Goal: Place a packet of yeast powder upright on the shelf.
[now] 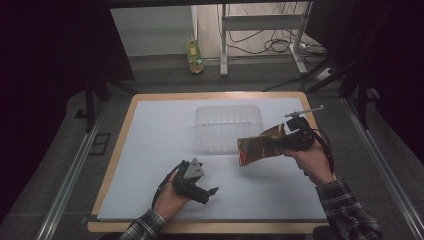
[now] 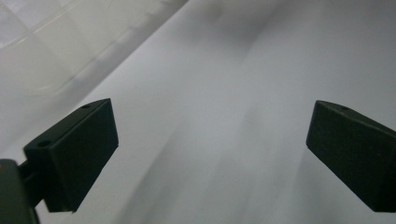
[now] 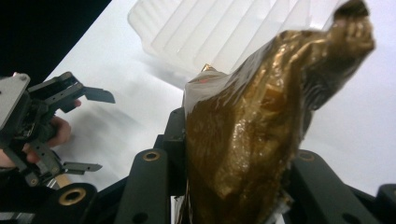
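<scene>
A shiny gold-brown foil bag [image 1: 260,145] hangs in the air just in front of the clear plastic tub [image 1: 229,125], held by my right gripper [image 1: 291,141]. In the right gripper view the crumpled bag [image 3: 261,121] stands between the two black jaws, pinched at its lower end, with the ribbed tub [image 3: 224,32] beyond it. My left gripper [image 1: 212,194] rests low over the white sheet at the front left, jaws wide apart with nothing between them. In the left gripper view, that gripper [image 2: 210,140] looks along the bare sheet, a corner of the tub [image 2: 42,51] at upper left.
A white sheet [image 1: 150,165] covers the wooden table [image 1: 116,150]. Dark floor and metal rails run along both sides. A small yellow-green packet [image 1: 194,56] stands on the floor beyond the table, near white frame legs [image 1: 224,45] and cables.
</scene>
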Action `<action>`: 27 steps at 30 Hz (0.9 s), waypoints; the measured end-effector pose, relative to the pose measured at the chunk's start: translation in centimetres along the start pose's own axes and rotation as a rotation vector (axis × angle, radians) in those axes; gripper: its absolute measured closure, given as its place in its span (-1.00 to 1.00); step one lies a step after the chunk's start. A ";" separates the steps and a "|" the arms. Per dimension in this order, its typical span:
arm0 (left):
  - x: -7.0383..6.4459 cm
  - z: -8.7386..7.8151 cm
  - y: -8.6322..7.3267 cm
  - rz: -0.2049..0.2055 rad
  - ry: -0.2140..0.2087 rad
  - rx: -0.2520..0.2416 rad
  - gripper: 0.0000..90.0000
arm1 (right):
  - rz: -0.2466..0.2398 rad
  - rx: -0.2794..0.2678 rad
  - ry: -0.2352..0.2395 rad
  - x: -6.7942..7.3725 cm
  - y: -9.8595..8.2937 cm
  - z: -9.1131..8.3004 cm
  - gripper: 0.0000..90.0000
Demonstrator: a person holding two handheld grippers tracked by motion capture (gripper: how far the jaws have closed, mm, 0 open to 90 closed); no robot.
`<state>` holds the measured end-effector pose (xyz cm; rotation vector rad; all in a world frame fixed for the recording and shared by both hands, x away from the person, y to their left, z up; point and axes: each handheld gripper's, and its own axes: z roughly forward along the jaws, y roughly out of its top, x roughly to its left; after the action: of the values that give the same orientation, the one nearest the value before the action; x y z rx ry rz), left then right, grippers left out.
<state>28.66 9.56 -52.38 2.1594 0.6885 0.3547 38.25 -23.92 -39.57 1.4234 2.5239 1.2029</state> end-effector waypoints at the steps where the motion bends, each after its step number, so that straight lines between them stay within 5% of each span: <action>1: 0.0 -0.2 -0.1 -0.003 0.000 -0.003 -0.97 | 0.001 0.000 -0.002 -0.1 0.1 -0.1 0.43; 19: -0.9 -1.1 -1.1 0.013 0.006 -0.011 -1.00 | 0.042 -0.011 -0.038 -1.6 3.9 -1.0 0.44; 27: -0.5 -1.3 -1.1 -0.015 -0.013 -0.037 -1.00 | 0.054 -0.016 -0.074 -2.3 5.6 -1.1 0.44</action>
<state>27.33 10.63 -52.44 2.1190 0.6858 0.3431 43.29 -24.65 -36.08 1.5122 2.4377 1.1526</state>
